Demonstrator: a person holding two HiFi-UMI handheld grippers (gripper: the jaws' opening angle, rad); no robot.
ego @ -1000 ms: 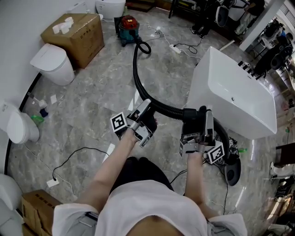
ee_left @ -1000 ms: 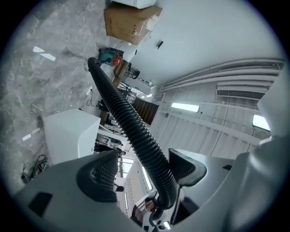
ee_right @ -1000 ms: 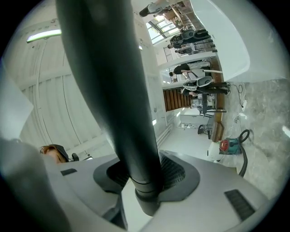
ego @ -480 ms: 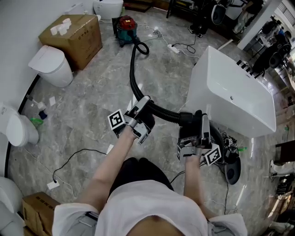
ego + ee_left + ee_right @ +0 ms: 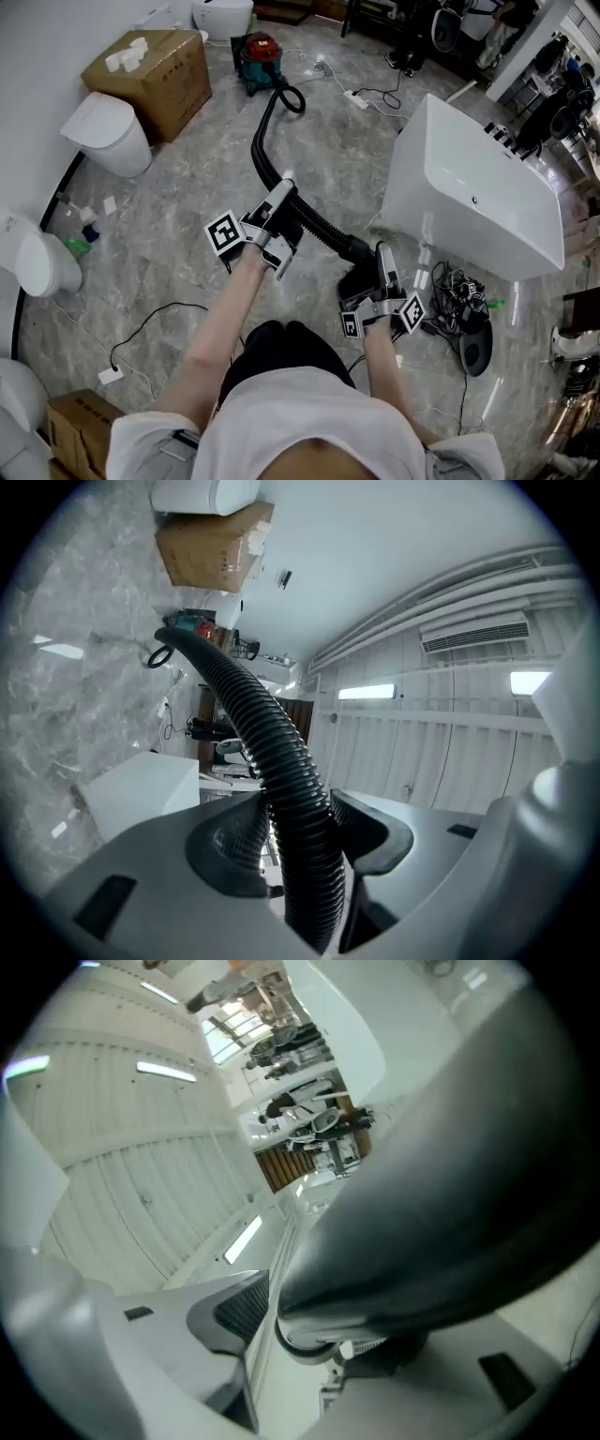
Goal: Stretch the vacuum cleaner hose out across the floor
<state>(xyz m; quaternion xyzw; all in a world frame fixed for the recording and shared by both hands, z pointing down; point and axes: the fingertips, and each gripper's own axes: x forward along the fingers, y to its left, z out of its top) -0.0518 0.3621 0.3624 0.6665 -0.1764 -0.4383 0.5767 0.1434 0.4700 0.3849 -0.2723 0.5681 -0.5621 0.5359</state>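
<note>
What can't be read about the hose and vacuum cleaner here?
Right gripper view: hose end blurred, too close to the lens.
Right gripper: jaws have just been opening, hose between them; it covers one pad, so contact is unclear.
Head view: hose joint at the vacuum cleaner too small.

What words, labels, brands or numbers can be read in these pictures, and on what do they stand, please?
No text can be read in any view.
Cardboard box: any print on its side is too small to read.
Left gripper and right gripper: square marker patterns only, no words.
</note>
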